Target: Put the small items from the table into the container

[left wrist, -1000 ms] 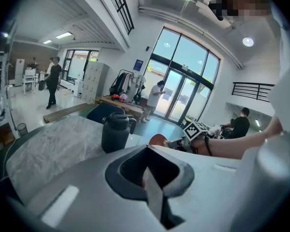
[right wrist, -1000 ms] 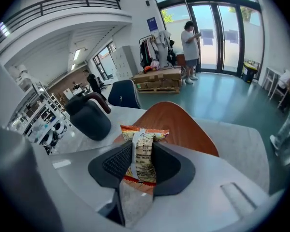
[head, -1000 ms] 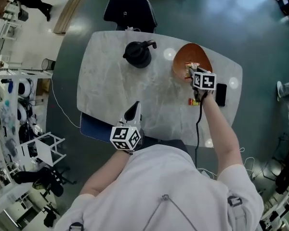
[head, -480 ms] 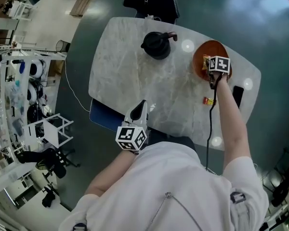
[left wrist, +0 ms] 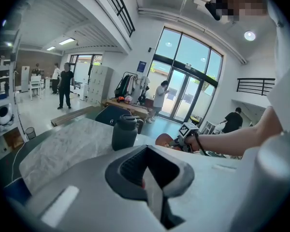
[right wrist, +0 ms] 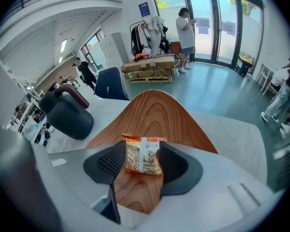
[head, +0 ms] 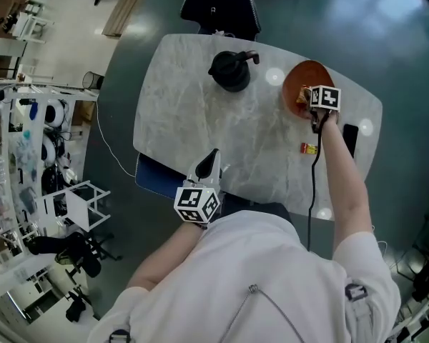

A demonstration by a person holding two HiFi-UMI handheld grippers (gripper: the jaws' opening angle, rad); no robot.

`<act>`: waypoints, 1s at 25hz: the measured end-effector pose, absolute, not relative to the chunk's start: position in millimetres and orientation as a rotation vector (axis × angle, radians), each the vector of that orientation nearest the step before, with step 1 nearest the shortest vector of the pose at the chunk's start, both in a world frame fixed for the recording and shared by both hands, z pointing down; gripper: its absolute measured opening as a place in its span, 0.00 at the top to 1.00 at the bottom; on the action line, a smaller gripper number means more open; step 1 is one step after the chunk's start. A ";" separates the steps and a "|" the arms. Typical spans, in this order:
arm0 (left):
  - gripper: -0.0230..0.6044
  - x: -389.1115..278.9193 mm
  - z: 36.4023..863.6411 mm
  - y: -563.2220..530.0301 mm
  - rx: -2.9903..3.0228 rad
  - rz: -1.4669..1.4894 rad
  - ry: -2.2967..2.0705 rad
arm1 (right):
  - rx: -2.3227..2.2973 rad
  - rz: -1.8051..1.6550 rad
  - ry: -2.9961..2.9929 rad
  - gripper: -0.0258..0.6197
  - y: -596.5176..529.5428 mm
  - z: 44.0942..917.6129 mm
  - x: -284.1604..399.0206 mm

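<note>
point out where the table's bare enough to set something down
The widest bare stretch of table lies left of the black jug, down to the left gripper. The middle, between jug and wooden bowl, is also free. Crowded at right: the right gripper, jaws opening round a snack packet over the bowl, a small wrapped item, a black phone.

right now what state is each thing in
right gripper, jaws opening, packet between them
left gripper, shut, empty
packet, upright, over the bowl
bowl, upright on the table
jug, upright, lid on
small item, on the table, outside the bowl
phone, flat, screen dark
</note>
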State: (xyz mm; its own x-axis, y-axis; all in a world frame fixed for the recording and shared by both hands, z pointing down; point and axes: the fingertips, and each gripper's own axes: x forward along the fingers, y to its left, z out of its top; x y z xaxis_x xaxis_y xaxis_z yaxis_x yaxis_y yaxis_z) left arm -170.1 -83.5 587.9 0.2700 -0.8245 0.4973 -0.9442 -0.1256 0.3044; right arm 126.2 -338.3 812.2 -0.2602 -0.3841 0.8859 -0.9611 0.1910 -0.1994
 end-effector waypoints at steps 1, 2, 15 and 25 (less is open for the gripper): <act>0.96 -168.9 585.4 -83.1 1.997 0.274 -1.580 | 1.291 1.027 -1.783 0.58 -336.9 799.5 128.7; 0.96 -167.7 582.8 -83.4 2.012 0.269 -1.572 | 1.314 1.012 -1.807 0.58 -335.7 785.8 130.6; 0.96 -128.3 545.5 -109.8 2.262 0.170 -1.412 | 1.762 0.715 -2.330 0.69 -243.8 572.5 134.5; 0.96 -97.5 492.7 -116.9 2.451 0.081 -1.291 | 1.912 0.412 -2.511 0.74 -141.9 465.6 125.3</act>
State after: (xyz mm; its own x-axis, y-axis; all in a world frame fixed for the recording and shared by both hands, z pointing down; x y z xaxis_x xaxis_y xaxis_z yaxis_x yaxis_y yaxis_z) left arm -97.5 -116.9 492.7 0.5793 -0.7853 0.2184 -0.8065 -0.5133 0.2934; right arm 125.3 -141.9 465.6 -0.2778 -0.9528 0.1229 -0.9420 0.2451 -0.2292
